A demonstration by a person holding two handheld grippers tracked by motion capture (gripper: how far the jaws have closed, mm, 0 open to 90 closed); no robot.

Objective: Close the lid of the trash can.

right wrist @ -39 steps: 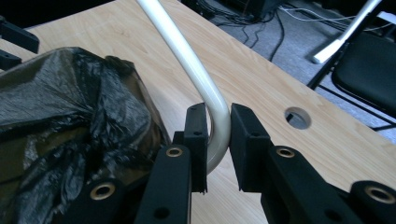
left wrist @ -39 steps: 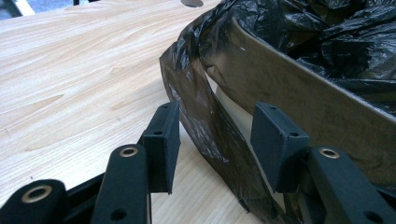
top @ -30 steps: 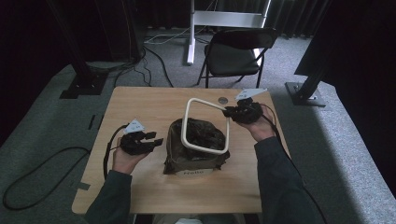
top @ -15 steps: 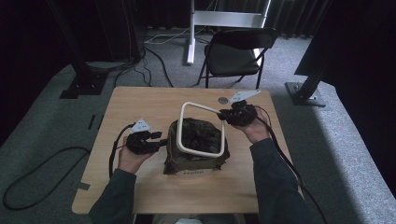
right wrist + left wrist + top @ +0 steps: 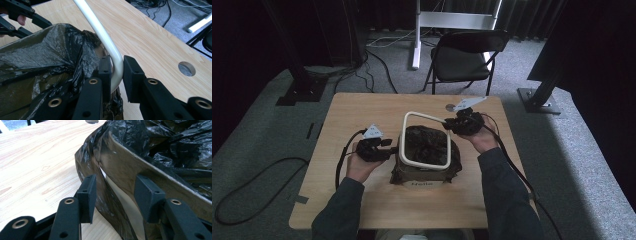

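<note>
A small brown bin [image 5: 424,176] lined with a black plastic bag [image 5: 426,144] stands mid-table. A white rounded rectangular ring [image 5: 422,116] hovers tilted over its mouth. My right gripper [image 5: 448,123] is shut on the ring's far right corner; in the right gripper view both pads of that gripper [image 5: 117,72] pinch the white tube [image 5: 100,32] just above the bag [image 5: 45,57]. My left gripper [image 5: 392,146] is at the bin's left side, open. In the left gripper view its jaws [image 5: 117,195] straddle the bag-covered bin wall [image 5: 125,167] without pressing it.
The wooden table [image 5: 362,110] has a round hole [image 5: 451,107] near its far edge. A black folding chair [image 5: 464,55] stands behind it, beside a white stand leg [image 5: 416,35]. Cables [image 5: 257,190] lie on the grey floor at left.
My left gripper has slid right until its jaws reach the bin's left wall. The right gripper has carried the ring slightly left, more squarely over the bin.
</note>
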